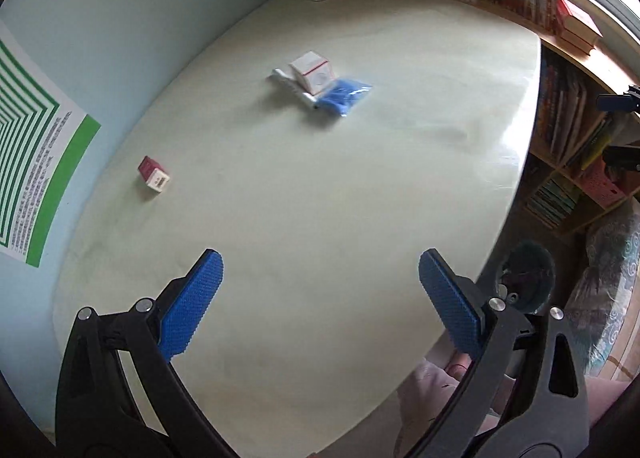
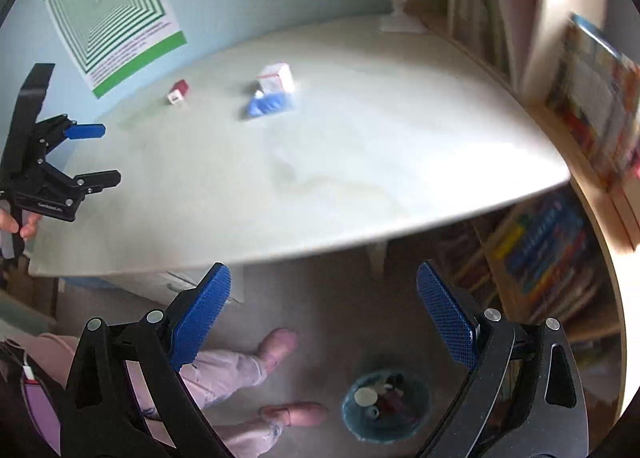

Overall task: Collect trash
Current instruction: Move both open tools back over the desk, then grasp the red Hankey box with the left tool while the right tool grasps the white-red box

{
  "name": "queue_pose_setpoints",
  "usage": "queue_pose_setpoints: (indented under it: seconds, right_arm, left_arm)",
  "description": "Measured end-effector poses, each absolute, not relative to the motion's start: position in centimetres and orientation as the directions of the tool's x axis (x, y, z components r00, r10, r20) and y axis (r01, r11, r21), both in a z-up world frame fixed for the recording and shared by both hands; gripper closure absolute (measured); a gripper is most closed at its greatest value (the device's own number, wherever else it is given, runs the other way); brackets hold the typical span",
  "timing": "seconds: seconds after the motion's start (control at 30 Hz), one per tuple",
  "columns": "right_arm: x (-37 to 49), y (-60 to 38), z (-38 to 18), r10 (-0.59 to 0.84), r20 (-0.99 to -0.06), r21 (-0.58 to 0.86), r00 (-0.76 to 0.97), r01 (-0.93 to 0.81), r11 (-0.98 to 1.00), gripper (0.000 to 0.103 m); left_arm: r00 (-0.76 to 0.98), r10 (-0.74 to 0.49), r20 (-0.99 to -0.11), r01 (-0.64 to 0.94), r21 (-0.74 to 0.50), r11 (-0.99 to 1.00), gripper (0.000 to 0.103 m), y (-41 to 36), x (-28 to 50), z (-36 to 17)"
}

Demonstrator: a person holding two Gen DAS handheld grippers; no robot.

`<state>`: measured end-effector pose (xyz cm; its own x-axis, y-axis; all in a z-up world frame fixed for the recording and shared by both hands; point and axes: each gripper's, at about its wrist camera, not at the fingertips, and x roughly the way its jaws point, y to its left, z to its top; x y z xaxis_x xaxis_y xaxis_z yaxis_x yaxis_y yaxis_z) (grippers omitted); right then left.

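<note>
Both grippers gaping, empty: left gripper (image 1: 320, 300) over bare table (image 1: 360, 186) near its edge, right gripper (image 2: 323, 314) past that edge above bin (image 2: 386, 404). Small red box (image 1: 154, 174) near wall; white box (image 1: 314, 72), tube (image 1: 292, 88), blue bag (image 1: 342, 94) clustered mid-table.

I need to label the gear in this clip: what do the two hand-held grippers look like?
Both match: the left hand-held gripper and right hand-held gripper have black frames with silver rivets and two flat fingers faced with knobbly blue pads. The left one's body carries small white lettering, too blurred to read.
</note>
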<state>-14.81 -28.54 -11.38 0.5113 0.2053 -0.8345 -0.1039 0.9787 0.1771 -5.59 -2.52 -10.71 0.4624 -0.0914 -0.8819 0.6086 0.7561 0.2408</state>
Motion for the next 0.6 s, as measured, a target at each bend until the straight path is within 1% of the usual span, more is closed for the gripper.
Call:
queue_pose_setpoints:
  seconds: [0.1, 0.3, 0.6]
  right_arm:
    - [-11.1, -26.2, -10.5, 0.221, -0.834, 0.155, 0.506, -0.168, 0.973, 0.010]
    - [-4.7, -22.8, -9.8, 0.247, -0.839, 0.145, 0.484, -0.238, 0.960, 0.010]
    - [2.9, -18.1, -10.8, 0.236, -0.866, 0.120, 0.442, -0.274, 0.954, 0.010]
  left_arm:
    - [0.477, -0.062, -0.877, 0.568, 0.253, 0.783, 0.007, 0.4, -3.0, -10.3]
    - [0.472, -0.013, -0.882, 0.510, 0.261, 0.820, 0.007, 4.3, 1.4, -10.7]
    - [0.443, -0.008, -0.897, 0.480, 0.229, 0.847, 0.007, 7.7, 7.7, -11.5]
